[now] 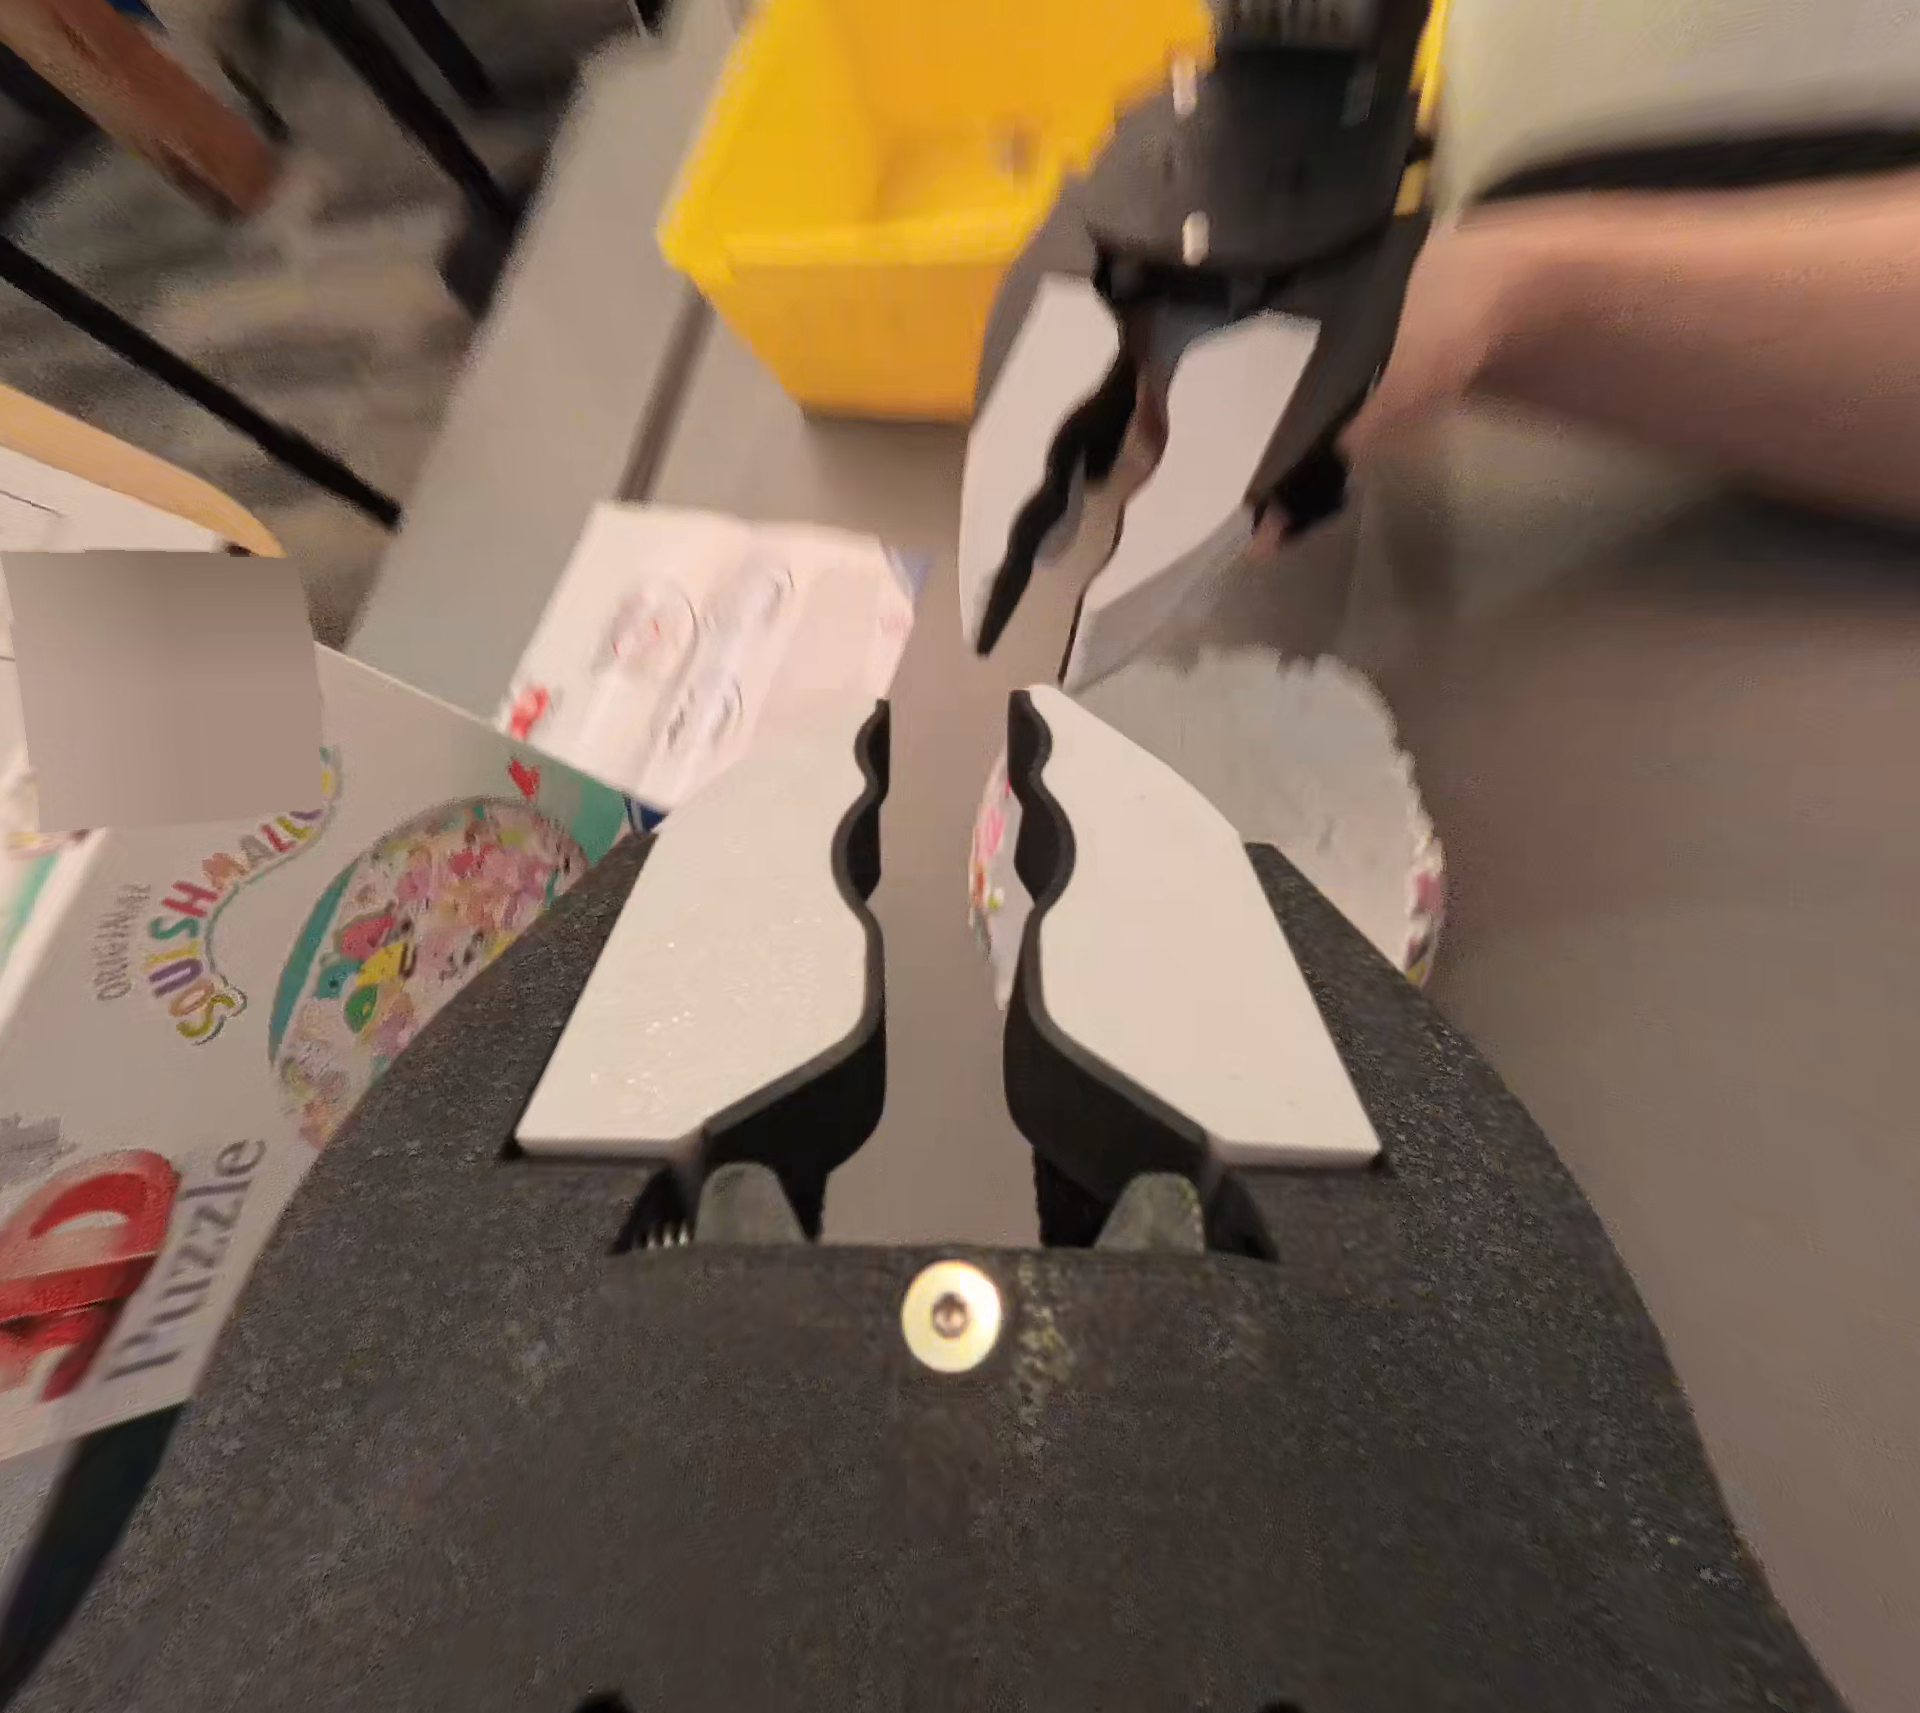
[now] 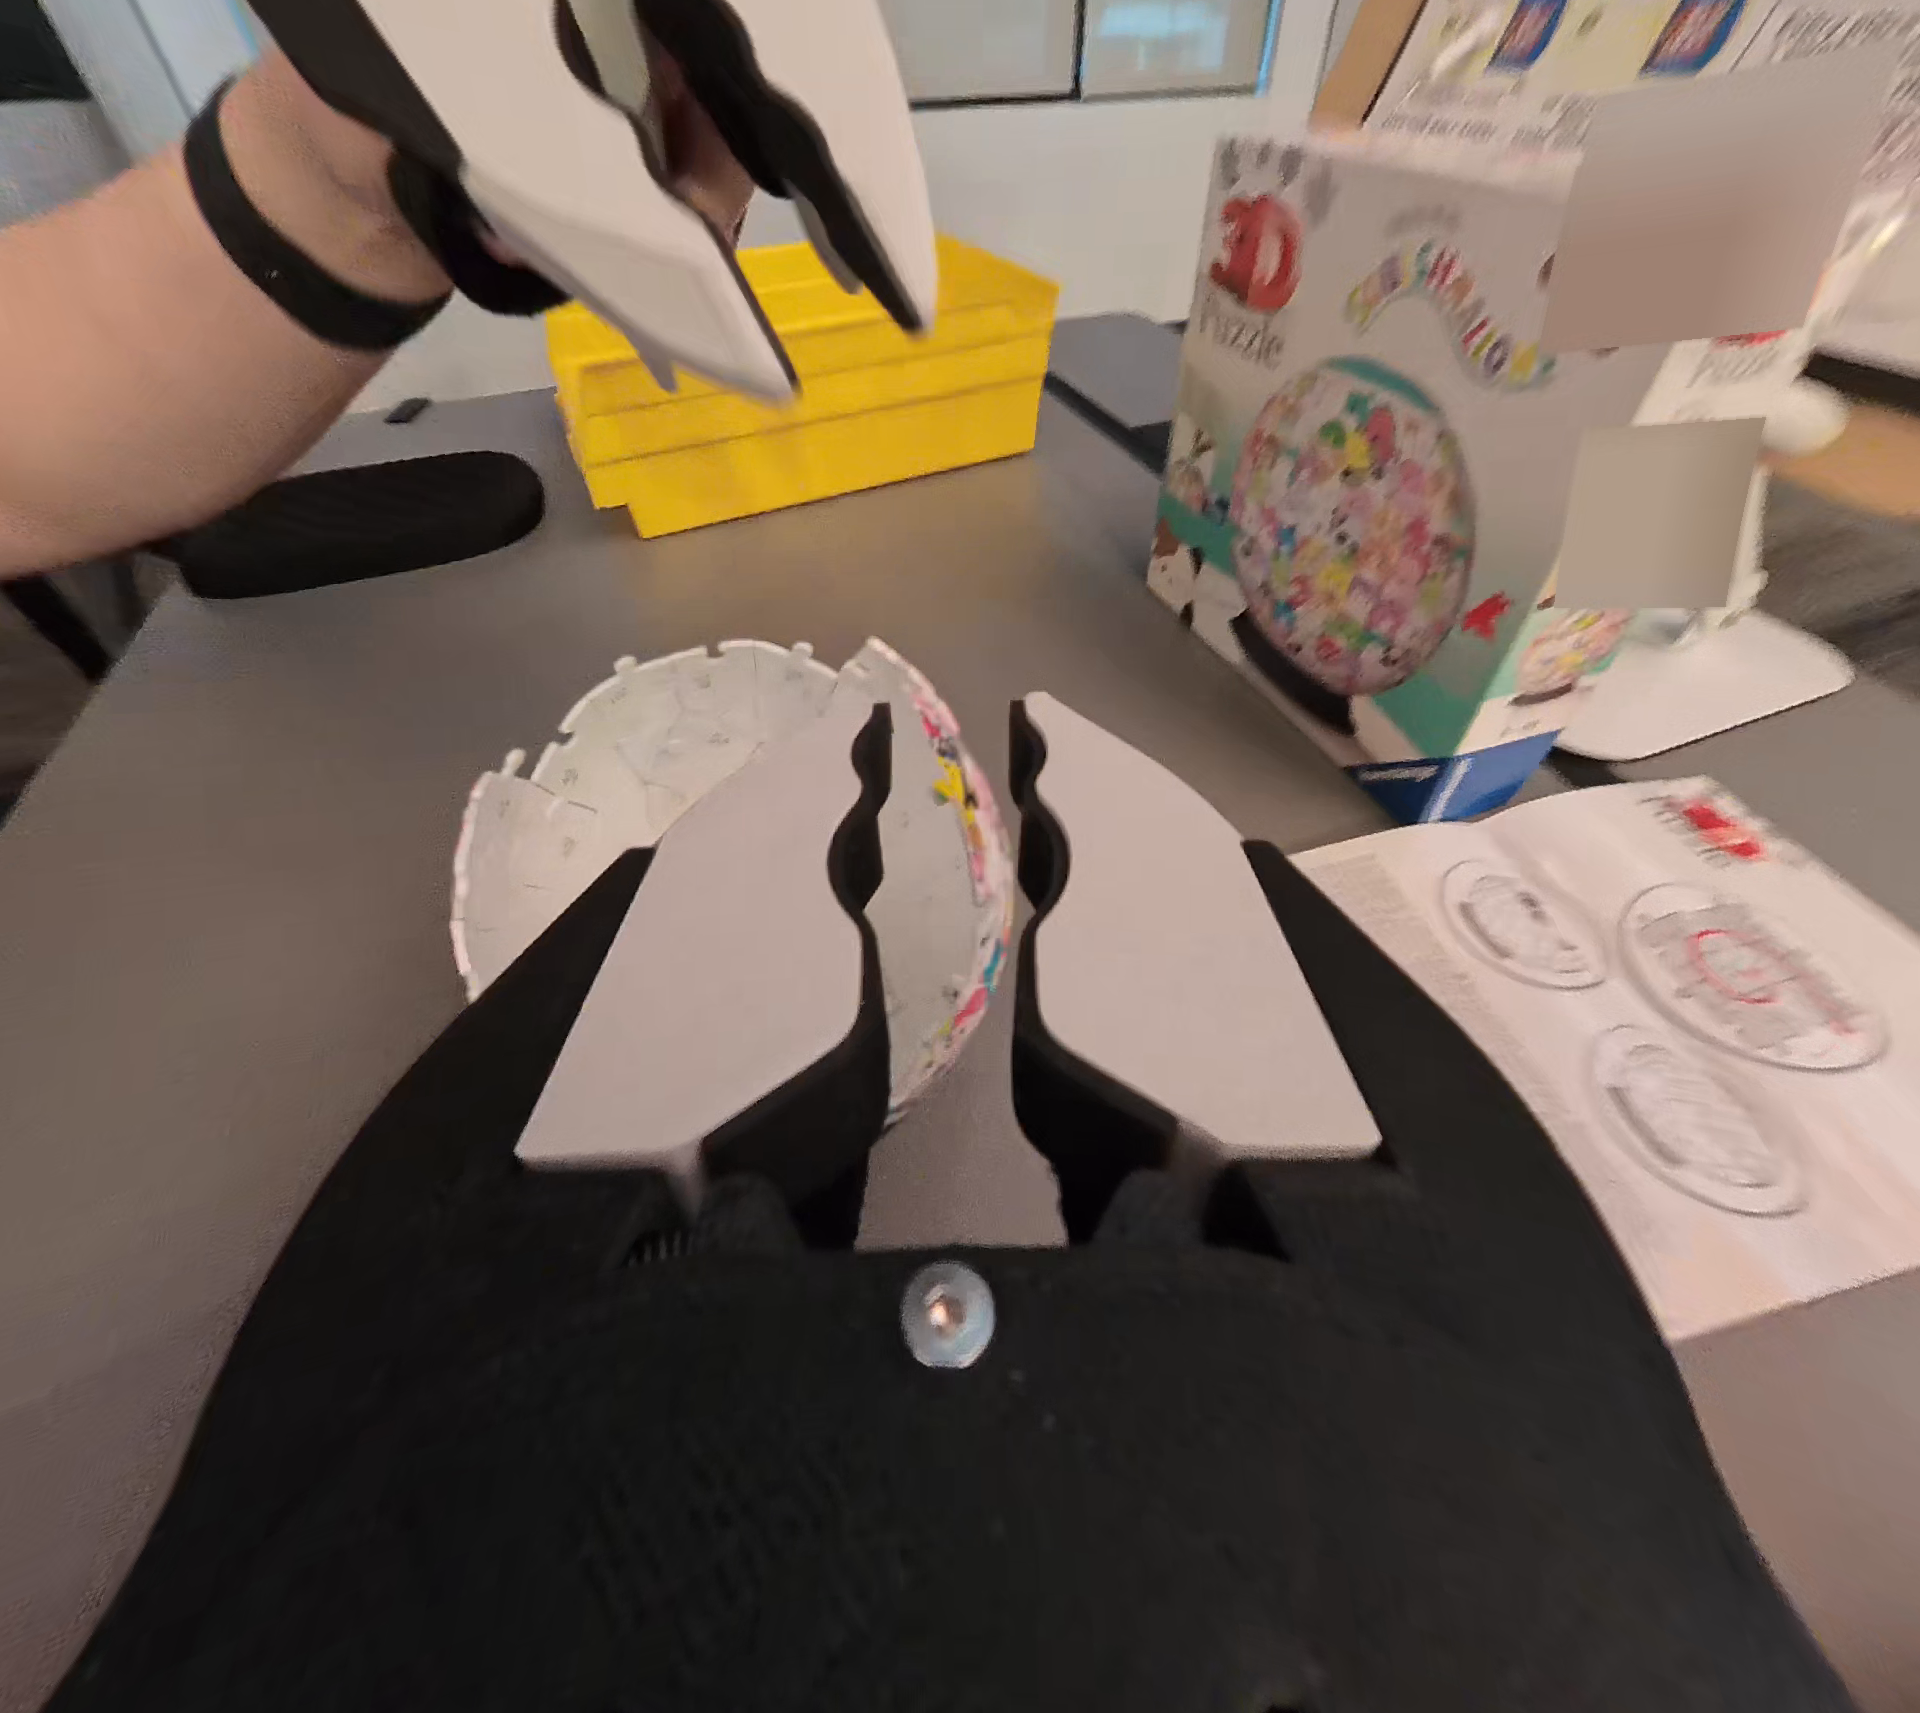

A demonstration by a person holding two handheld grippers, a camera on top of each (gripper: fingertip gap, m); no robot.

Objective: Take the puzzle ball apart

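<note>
White inside and many-coloured outside, the puzzle ball [image 2: 727, 832] is now only an open half shell that lies on the grey table [image 2: 260, 832], its hollow turned up and a little away from me. It sits just in front of my right gripper [image 2: 948, 718], slightly to the left of the gap between the fingers; the jaws stand apart and hold nothing. My left gripper [image 2: 842, 354] hangs higher, above and beyond the shell, in front of the yellow bin [image 2: 831, 437]; its jaws are also released and empty. I judge that the right gripper is nearer to the shell's toothed rim, so it should take the next piece. Left of the shell the table is free up to its edge. On the right the puzzle box [image 2: 1351, 468] and the instruction sheet [image 2: 1610, 988] leave less room.
</note>
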